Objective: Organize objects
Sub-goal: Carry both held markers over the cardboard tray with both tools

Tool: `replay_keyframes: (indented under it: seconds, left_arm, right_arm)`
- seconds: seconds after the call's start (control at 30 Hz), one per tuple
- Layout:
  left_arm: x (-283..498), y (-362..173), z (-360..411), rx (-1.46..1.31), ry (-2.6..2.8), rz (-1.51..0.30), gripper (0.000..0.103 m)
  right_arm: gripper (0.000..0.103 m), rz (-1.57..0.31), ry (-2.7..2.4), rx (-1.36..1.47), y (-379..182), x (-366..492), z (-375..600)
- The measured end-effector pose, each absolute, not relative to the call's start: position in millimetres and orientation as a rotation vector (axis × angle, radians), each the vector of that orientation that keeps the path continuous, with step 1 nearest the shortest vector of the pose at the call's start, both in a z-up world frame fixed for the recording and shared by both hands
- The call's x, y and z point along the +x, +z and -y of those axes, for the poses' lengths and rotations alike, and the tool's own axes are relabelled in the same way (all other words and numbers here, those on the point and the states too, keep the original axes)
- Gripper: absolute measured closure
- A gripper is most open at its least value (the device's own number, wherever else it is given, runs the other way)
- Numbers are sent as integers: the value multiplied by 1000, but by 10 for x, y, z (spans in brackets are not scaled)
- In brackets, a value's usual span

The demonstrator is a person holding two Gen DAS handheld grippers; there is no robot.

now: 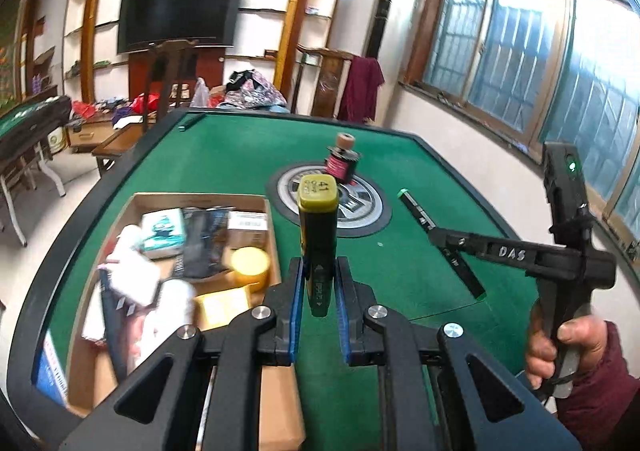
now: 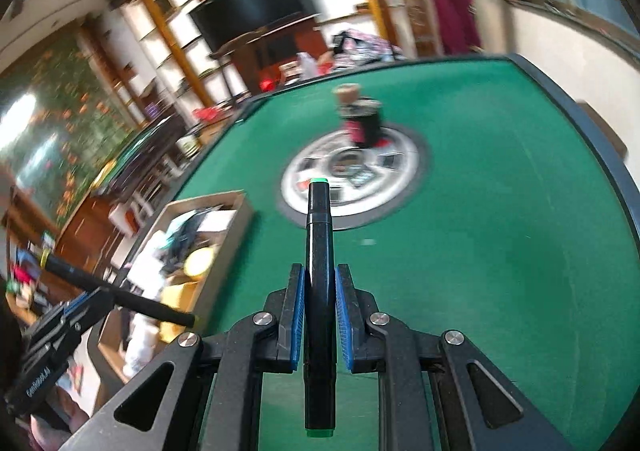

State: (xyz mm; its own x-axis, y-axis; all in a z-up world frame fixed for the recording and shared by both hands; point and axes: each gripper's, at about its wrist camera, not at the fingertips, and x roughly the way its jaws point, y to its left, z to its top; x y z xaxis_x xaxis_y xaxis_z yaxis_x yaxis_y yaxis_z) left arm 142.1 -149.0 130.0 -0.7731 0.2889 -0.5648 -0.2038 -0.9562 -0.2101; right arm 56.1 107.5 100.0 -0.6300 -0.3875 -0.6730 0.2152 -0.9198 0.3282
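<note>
The left gripper (image 1: 318, 283) clamps a yellow-capped marker (image 1: 318, 219), tilted down over the near table (image 1: 400, 271); the right gripper (image 2: 318, 287) clamps a green-tipped marker (image 2: 318, 251).

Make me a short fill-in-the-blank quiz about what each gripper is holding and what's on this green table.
1. The left gripper is shut on a marker whose cap is ____.
2. The right gripper is shut on a black marker with ____ ends.
3. The cardboard box rests on a table covered in ____ felt.

Missing words: yellow; green; green
</note>
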Motion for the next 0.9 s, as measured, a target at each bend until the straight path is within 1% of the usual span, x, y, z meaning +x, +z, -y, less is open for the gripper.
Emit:
replay_keyframes:
  seconds: [0.2,0.4,0.67,0.9]
  left_arm:
    - [1730,1432,2037,-887,2784,255,89]
    - [1880,1415,2438,-944,2821,281,89]
    - [1814,1148,2682,-1108,2803,252,89]
    - [1549,996,2773,-1158,2781,291,88]
  right_arm:
    - [87,195,-2454,1081,1112,617,-477]
    - [86,143,-2314,1088,1063,626,159]
    - [86,131,-2166,1176,764,629,727]
    - [86,147,-2148,1262,514,470,947]
